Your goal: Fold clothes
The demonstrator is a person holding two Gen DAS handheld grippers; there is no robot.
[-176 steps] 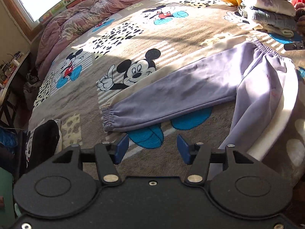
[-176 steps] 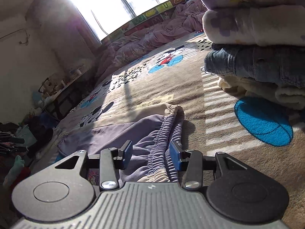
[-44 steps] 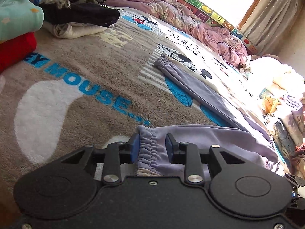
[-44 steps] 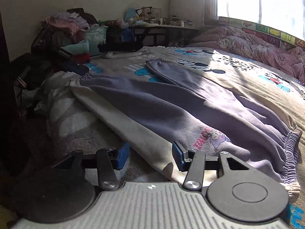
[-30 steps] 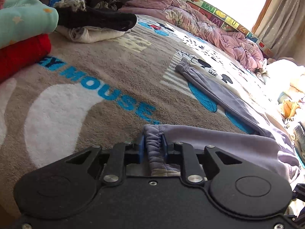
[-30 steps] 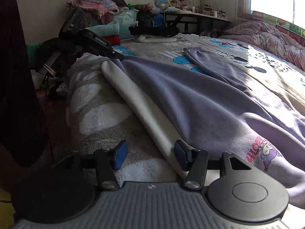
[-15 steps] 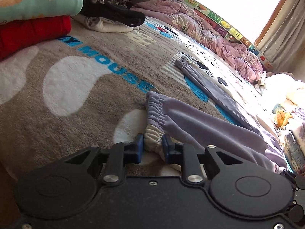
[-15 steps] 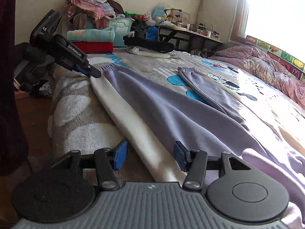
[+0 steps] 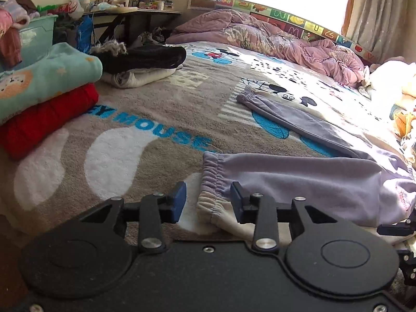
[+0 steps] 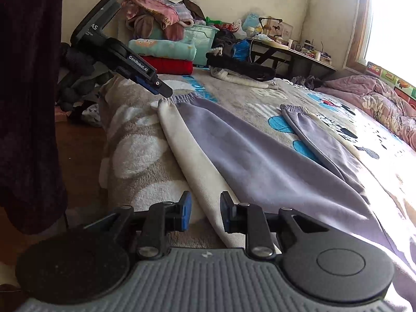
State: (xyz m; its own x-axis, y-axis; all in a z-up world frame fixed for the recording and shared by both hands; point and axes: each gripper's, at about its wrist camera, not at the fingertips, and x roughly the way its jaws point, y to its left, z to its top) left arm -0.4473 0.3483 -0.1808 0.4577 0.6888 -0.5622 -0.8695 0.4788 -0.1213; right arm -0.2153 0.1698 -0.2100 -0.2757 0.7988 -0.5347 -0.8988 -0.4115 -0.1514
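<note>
Lavender sweatpants lie spread across the bed, filling the centre and right of both frames. Left claw is spread apart around the near cuff, not gripping. Right claw stands apart at the cream side stripe, lower centre

Left tool low, jaws spread; right tool low, jaws parted, seemingly empty.

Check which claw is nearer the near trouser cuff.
Left. The left claw is open right at the cuff; the right claw sits far down that leg, at its cream edge.
</note>
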